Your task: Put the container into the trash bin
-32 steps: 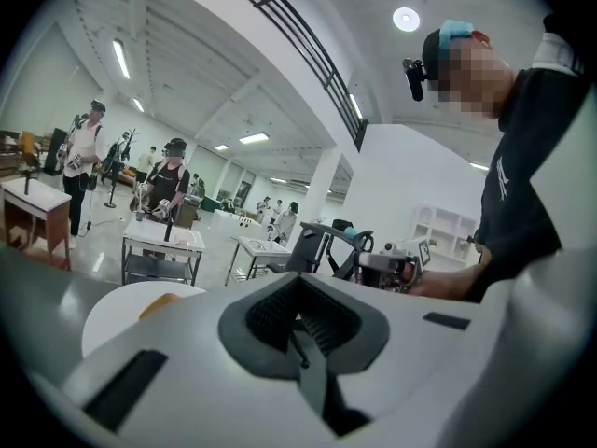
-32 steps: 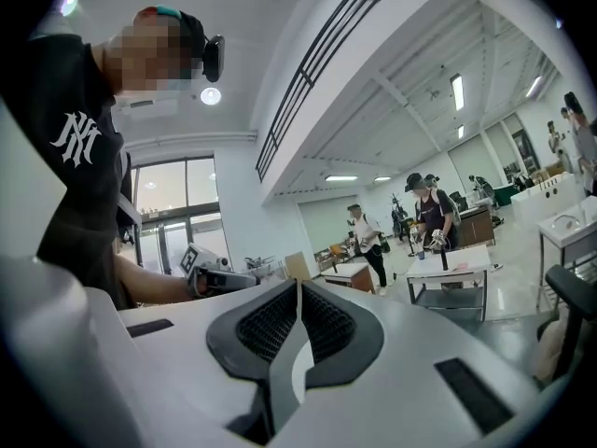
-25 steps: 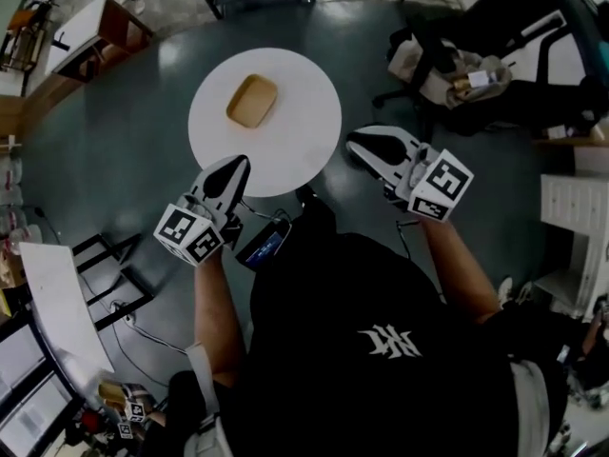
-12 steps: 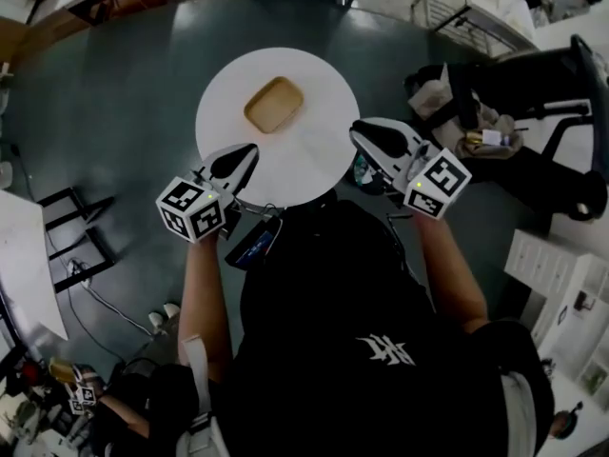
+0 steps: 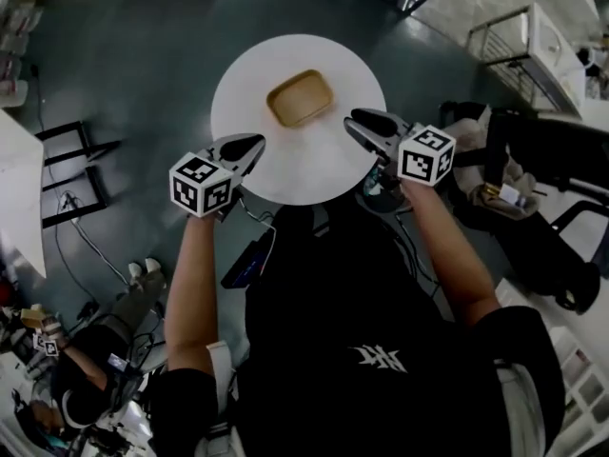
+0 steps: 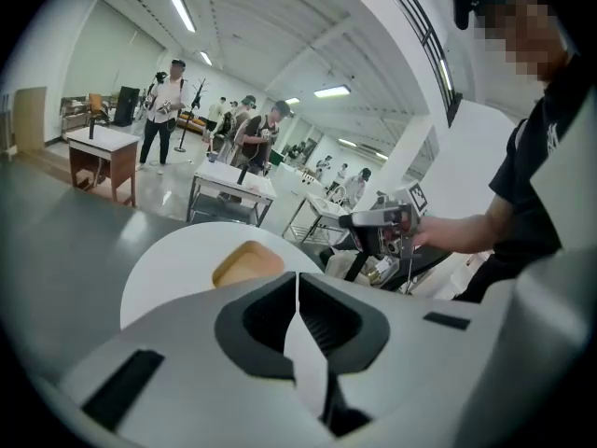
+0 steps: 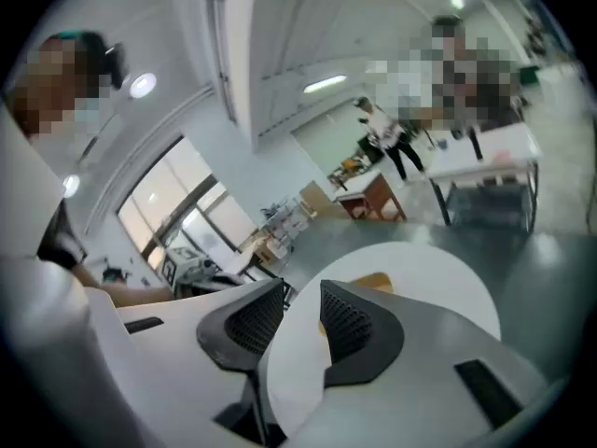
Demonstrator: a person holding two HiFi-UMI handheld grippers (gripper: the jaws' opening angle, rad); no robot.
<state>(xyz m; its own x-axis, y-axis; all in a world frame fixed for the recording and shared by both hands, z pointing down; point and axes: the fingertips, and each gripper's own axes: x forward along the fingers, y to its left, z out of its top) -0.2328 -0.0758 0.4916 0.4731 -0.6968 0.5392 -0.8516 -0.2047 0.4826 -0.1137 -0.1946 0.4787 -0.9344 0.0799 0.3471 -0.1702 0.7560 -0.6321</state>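
A tan, shallow container (image 5: pixel 300 98) lies on the round white table (image 5: pixel 324 160). My left gripper (image 5: pixel 255 144) hovers over the table's near left edge, shut with nothing in it. My right gripper (image 5: pixel 355 120) is over the near right edge, just right of the container. Its jaws are opening and nothing is between them. The left gripper view has the container (image 6: pixel 247 262) beyond the closed jaws (image 6: pixel 298 283), and the right gripper (image 6: pixel 378 222) across the table. In the right gripper view the container (image 7: pixel 378 281) peeks out behind the parted jaws (image 7: pixel 300 297).
A black chair (image 5: pixel 533 188) loaded with bags stands right of the table. A white wire rack (image 5: pixel 533 41) is at the far right, and black metal frames (image 5: pixel 67 169) stand at the left. A person (image 5: pixel 86 388) crouches at the lower left. Several people stand far off (image 6: pixel 168 91).
Both grippers have moved forward and down to the table's near edge. The right jaws have gone from shut to parted; the left jaws stay shut.
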